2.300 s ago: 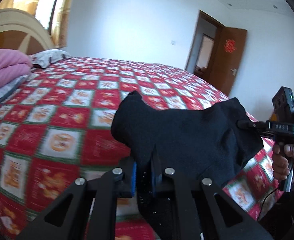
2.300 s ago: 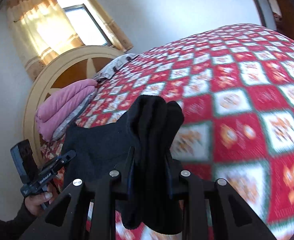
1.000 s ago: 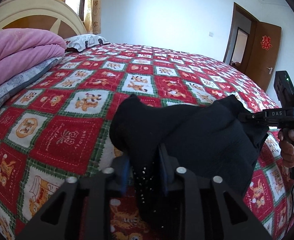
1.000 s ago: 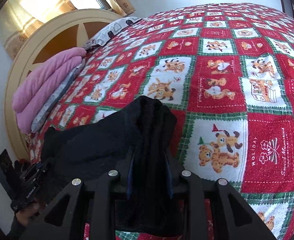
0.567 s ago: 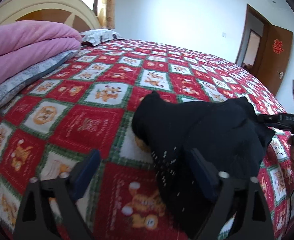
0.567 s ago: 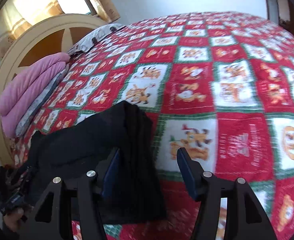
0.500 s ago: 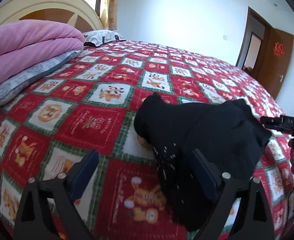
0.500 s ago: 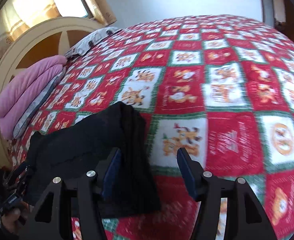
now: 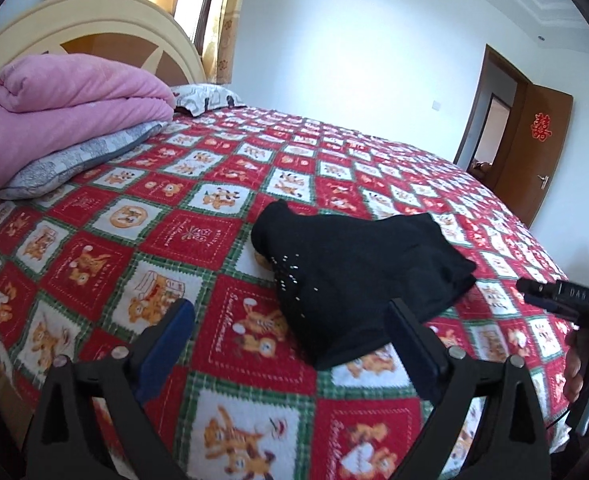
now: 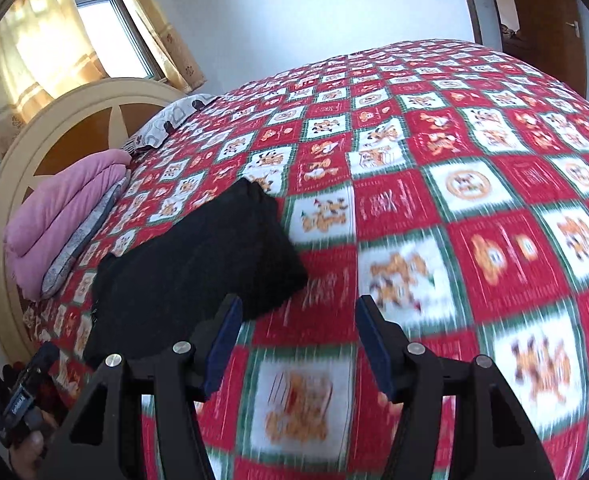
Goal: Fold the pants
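Note:
The black pants (image 9: pixel 358 276) lie folded into a compact bundle on the red patterned bedspread (image 9: pixel 198 236). They also show in the right wrist view (image 10: pixel 198 264). My left gripper (image 9: pixel 290 332) is open and empty, just in front of the bundle's near edge. My right gripper (image 10: pixel 296 332) is open and empty, drawn back to the right of the bundle. The right gripper's body shows at the right edge of the left wrist view (image 9: pixel 566 300). The left gripper's body shows at the lower left of the right wrist view (image 10: pixel 22 400).
A folded pink quilt (image 9: pixel 62 104) on a grey pillow (image 9: pixel 78 156) lies by the cream headboard (image 9: pixel 94 28). A second patterned pillow (image 9: pixel 206 98) sits behind. A brown door (image 9: pixel 534 156) stands open at the far right. A curtained window (image 10: pixel 74 28) is behind the headboard.
Both grippers were shut on the pants and carried them over the bed. They have opened, let the bundle down on the bedspread and drawn back from it.

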{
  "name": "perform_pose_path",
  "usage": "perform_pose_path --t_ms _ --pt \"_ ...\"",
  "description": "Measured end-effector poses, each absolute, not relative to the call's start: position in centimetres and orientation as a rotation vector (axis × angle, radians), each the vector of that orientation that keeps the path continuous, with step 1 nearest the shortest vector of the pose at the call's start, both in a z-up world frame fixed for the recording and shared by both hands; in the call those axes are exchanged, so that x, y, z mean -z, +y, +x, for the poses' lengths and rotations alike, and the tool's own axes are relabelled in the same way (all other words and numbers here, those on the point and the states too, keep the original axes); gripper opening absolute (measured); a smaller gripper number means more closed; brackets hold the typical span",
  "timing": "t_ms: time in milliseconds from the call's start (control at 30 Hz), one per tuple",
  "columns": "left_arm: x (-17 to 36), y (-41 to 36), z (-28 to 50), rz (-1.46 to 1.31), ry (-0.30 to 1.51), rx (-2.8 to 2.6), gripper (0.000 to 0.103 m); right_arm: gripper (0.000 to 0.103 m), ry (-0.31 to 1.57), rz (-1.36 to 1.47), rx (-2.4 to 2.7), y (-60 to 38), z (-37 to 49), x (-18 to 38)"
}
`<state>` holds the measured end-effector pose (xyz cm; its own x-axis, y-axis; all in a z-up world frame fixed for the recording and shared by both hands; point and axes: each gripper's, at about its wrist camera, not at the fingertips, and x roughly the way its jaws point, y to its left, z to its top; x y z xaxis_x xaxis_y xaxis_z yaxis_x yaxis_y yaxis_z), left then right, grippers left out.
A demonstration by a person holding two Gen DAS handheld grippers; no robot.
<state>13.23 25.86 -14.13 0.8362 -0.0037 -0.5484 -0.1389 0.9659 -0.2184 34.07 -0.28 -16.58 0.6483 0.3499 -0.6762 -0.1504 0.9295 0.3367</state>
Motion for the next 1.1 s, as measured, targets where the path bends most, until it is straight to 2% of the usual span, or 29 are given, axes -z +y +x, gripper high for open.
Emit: perform_pose_path --t_ms 267,467,700,833,1100 --pt "12.1 24.8 10.6 -0.220 0.519 -0.053 0.098 0.060 0.785 0.208 -0.304 1.1 27.3 16.1" --pt "10.9 23.7 9.4 -0.202 0.487 -0.027 0.099 0.060 0.728 0.152 -0.339 2.5 23.6 13.6" --pt "9.1 22.8 8.2 -0.170 0.443 -0.020 0.101 0.061 0.656 0.094 -0.329 3.0 20.9 11.0" --pt "8.5 22.4 7.7 -0.155 0.428 -0.017 0.101 0.067 0.618 0.072 -0.324 3.4 19.7 10.2" --pt "8.2 21.6 7.1 -0.150 0.421 0.001 0.101 0.067 0.586 0.004 -0.345 5.0 17.0 9.4"
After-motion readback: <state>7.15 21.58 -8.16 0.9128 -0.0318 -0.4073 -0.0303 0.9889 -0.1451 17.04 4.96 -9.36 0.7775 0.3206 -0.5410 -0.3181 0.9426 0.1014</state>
